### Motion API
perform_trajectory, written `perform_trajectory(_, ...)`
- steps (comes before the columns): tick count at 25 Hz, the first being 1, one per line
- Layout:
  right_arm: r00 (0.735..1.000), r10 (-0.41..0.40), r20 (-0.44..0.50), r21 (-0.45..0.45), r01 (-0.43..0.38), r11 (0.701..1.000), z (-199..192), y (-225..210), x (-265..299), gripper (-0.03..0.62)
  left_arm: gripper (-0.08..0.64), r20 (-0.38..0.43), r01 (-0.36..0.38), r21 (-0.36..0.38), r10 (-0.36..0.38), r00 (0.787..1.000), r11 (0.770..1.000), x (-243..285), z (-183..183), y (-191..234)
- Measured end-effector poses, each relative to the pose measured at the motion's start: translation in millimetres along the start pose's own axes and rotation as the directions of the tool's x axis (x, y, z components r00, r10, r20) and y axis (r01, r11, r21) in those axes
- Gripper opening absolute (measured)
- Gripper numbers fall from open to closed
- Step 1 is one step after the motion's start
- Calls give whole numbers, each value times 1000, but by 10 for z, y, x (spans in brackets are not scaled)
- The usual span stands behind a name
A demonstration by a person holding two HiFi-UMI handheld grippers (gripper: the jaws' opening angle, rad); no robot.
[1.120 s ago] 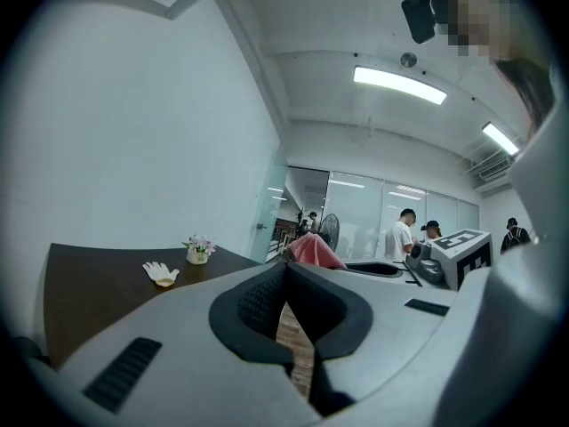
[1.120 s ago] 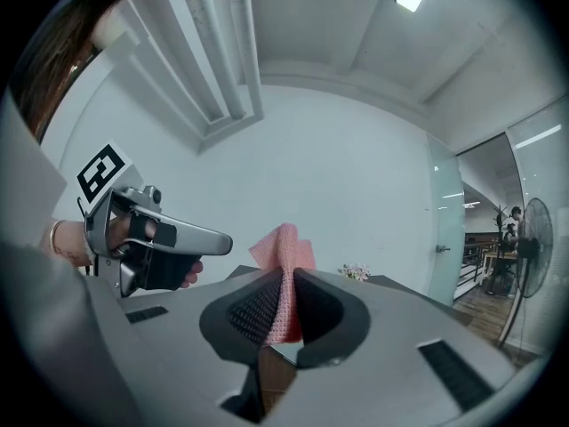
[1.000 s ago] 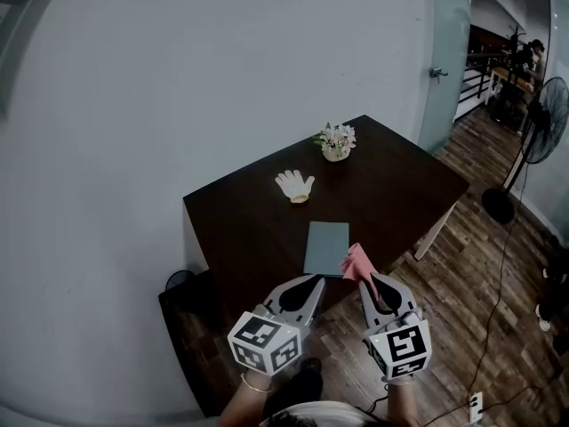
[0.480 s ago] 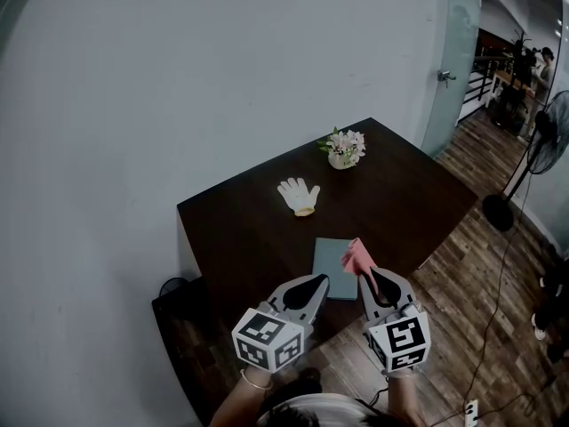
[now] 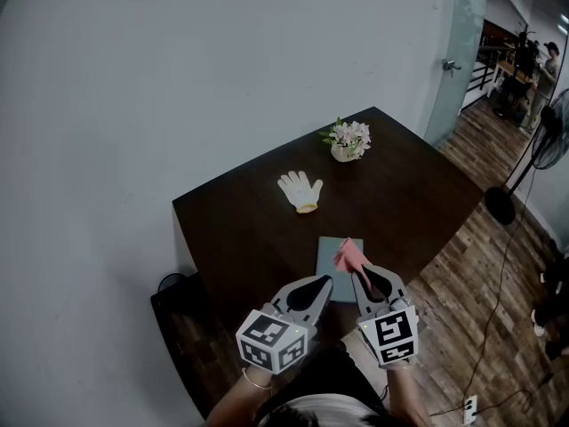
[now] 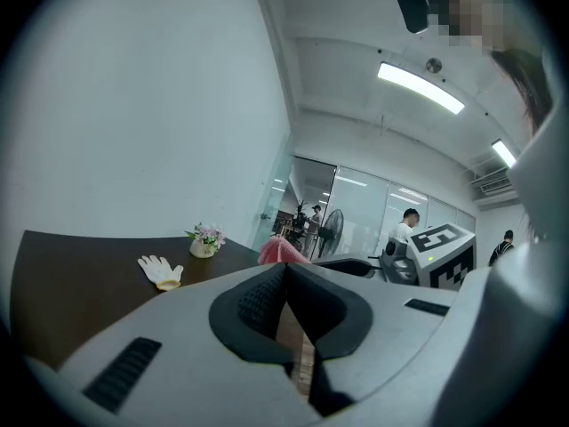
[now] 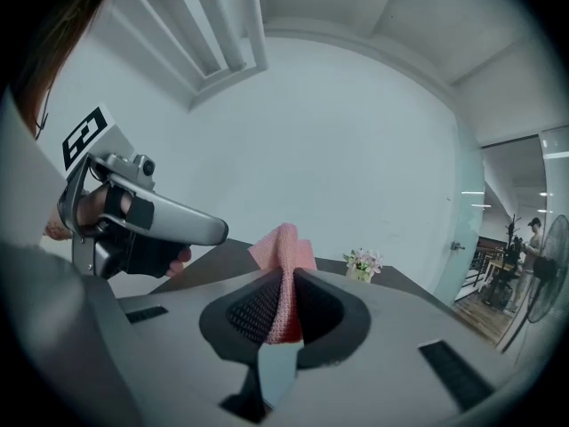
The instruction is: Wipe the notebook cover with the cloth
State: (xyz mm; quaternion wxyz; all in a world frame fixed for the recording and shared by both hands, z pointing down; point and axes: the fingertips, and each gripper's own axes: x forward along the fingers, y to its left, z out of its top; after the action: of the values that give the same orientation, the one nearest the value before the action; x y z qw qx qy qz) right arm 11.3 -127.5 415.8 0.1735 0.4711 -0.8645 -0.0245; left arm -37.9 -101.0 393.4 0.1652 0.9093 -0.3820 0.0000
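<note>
A teal notebook (image 5: 327,256) lies flat near the front edge of the dark wooden table (image 5: 240,229). My right gripper (image 5: 357,275) is shut on a pink cloth (image 5: 348,254), which stands up above the notebook's near right part. In the right gripper view the cloth (image 7: 284,261) is pinched between the jaws of the right gripper (image 7: 283,281) and sticks out past their tips. My left gripper (image 5: 324,281) hovers at the notebook's near edge, just left of the right one. The left gripper (image 6: 286,270) is shut, its jaws meeting at the tips on nothing.
A white glove (image 5: 300,189) lies on the table beyond the notebook. A small pot of flowers (image 5: 348,140) stands at the far corner. A standing fan (image 5: 544,140) and a glass door (image 5: 462,52) are off to the right, over wood flooring.
Both grippers have moved forward, closer to the table. The pink cloth now hangs over the notebook's near part instead of beside its corner.
</note>
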Motion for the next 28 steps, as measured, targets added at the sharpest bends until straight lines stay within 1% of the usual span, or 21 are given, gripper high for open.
perform_trajectory(3, 999, 24, -29, -32, -25, 999, -108, -52, 196, 38, 18, -5, -18, -5, 18, 1000, 1000, 96, -9, 105)
perform_trajectory(7, 995, 79, -63, -66, -83, 994, -243, -123, 489, 38, 18, -39, -57, -4, 57, 998, 998, 292, -131, 290)
perform_trajectory(13, 981, 151, -123, -148, -168, 975, -461, -259, 880, 38, 18, -68, -103, -34, 101, 993, 994, 605, -314, 524)
perform_trajectory(17, 966, 204, -158, -181, -231, 956, -631, -283, 1118, 38, 18, -95, -137, -45, 133, 987, 990, 766, -481, 699)
perform_trajectory(22, 945, 253, -209, -219, -297, 930, -866, -273, 1430, 40, 18, -153, -180, -66, 168, 974, 982, 879, -794, 973)
perform_trajectory(28, 912, 297, -283, -288, -376, 881, -1142, -191, 1762, 40, 18, -234, -197, -92, 171, 957, 976, 940, -1177, 1200)
